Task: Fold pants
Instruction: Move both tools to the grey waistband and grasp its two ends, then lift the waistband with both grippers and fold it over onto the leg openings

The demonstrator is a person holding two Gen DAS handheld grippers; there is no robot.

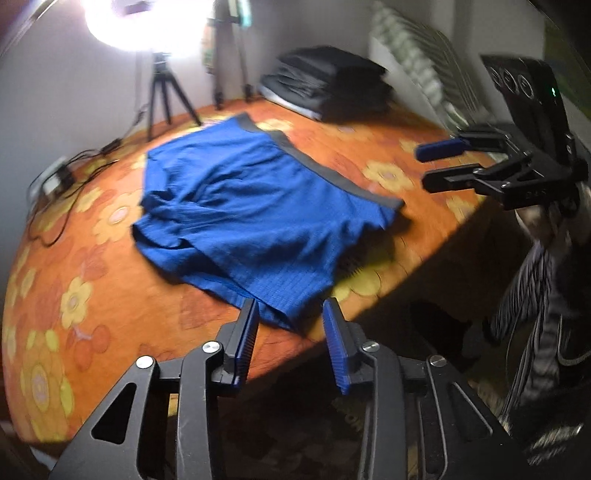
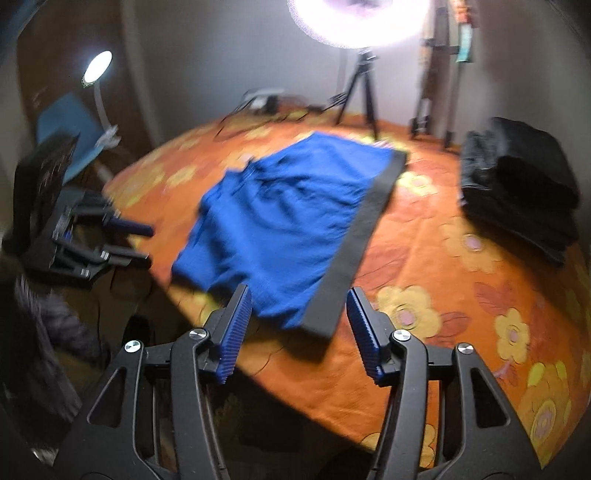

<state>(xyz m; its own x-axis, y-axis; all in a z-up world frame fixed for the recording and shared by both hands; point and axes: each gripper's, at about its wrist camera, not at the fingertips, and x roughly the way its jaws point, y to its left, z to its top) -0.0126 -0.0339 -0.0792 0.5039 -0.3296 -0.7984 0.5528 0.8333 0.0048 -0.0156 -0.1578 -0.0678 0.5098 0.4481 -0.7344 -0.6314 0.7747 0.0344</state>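
Observation:
Blue shorts (image 1: 251,218) with a dark grey waistband (image 1: 321,166) lie spread on the orange flowered table cover; they also show in the right wrist view (image 2: 288,225). My left gripper (image 1: 290,314) is open, its fingertips just above the leg-hem edge near the table's front edge. My right gripper (image 2: 297,301) is open, hovering at the near end of the waistband (image 2: 354,243). Each gripper shows in the other's view: the right (image 1: 428,164) and the left (image 2: 147,242), both off the table's side, both empty.
A stack of folded dark clothes (image 1: 328,85) (image 2: 517,184) sits at the far side of the table (image 1: 66,288). Tripods (image 1: 162,92) and a bright ring light (image 2: 354,22) stand behind. Cables and a power strip (image 1: 55,177) lie at the far left edge.

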